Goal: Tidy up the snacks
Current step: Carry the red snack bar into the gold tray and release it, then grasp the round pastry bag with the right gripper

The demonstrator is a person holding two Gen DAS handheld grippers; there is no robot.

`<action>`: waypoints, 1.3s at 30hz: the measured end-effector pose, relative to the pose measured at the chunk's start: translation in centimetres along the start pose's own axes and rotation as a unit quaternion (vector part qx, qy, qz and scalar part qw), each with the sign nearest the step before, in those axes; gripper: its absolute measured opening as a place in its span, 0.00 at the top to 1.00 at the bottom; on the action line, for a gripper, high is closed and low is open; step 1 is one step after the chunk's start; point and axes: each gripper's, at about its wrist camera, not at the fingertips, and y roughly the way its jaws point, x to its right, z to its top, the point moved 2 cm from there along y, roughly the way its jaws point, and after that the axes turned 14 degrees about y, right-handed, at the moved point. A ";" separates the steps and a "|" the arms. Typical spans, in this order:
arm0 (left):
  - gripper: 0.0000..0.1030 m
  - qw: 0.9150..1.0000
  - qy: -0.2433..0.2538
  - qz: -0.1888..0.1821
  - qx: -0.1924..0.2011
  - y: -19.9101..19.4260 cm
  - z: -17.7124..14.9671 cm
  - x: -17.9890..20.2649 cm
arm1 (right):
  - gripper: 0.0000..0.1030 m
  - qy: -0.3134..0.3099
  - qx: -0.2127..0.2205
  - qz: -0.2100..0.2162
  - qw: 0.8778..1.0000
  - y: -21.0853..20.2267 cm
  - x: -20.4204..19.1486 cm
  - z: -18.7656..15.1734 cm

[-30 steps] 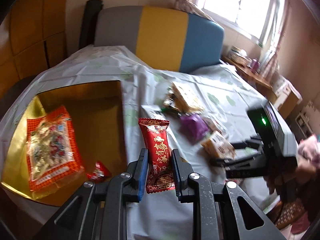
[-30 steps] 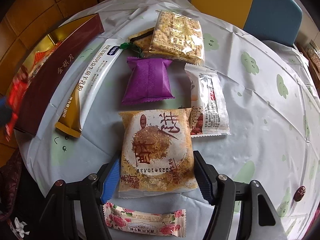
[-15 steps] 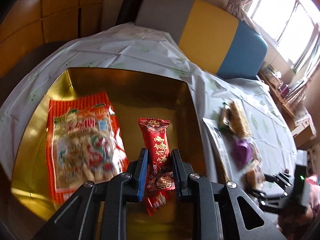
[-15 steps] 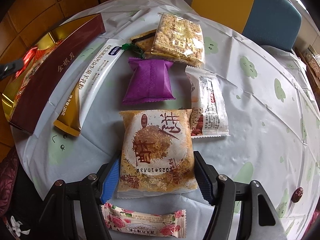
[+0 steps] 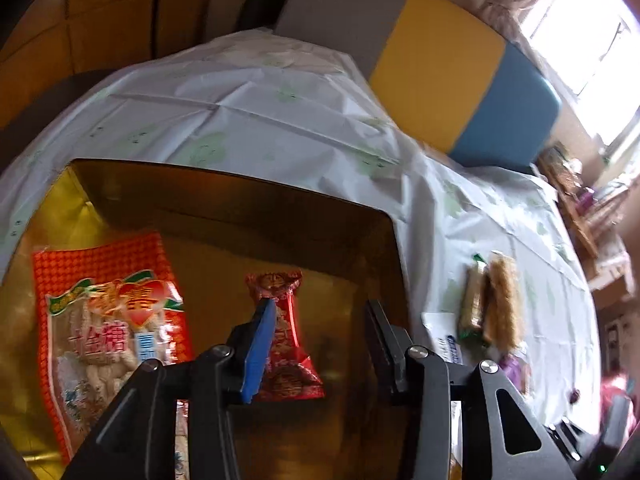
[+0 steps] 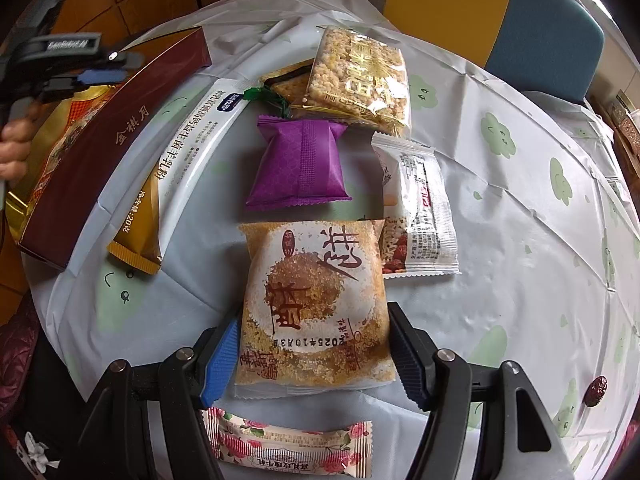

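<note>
Straddling the crinkly round-cake packet [image 6: 314, 304], the right gripper [image 6: 314, 354] stands wide; whether its pads press I cannot tell, the packet's long axis running away from them. Beyond, the left gripper [image 5: 316, 344] is opening, its glossy red candy wrapper [image 5: 286, 340] against one blue pad over the shiny gold-lined box [image 5: 208, 216].
</note>
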 end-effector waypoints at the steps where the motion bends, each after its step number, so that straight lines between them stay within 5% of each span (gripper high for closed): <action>1: 0.56 1.000 0.001 -0.002 -0.001 0.0 -0.2 0.0 | 0.33 0.000 0.000 0.000 1.000 0.0 0.0 0.0; 12: 0.56 0.998 0.037 0.056 0.015 -4.2 -5.3 0.8 | 0.32 -0.003 0.005 -0.005 1.000 0.1 -0.2 0.1; 23: 0.56 0.995 0.070 0.066 0.029 -7.8 -10.0 2.7 | 0.33 -0.003 0.010 -0.006 1.000 -0.1 -0.1 -0.3; 30: 0.56 0.993 0.085 0.075 0.026 -8.6 -12.0 2.9 | 0.41 -0.008 0.020 -0.010 1.000 -0.5 -0.5 -0.8; 39: 0.56 0.991 0.093 0.086 0.035 -9.3 -13.4 2.7 | 0.42 0.036 0.006 0.000 0.999 -0.6 0.1 -0.4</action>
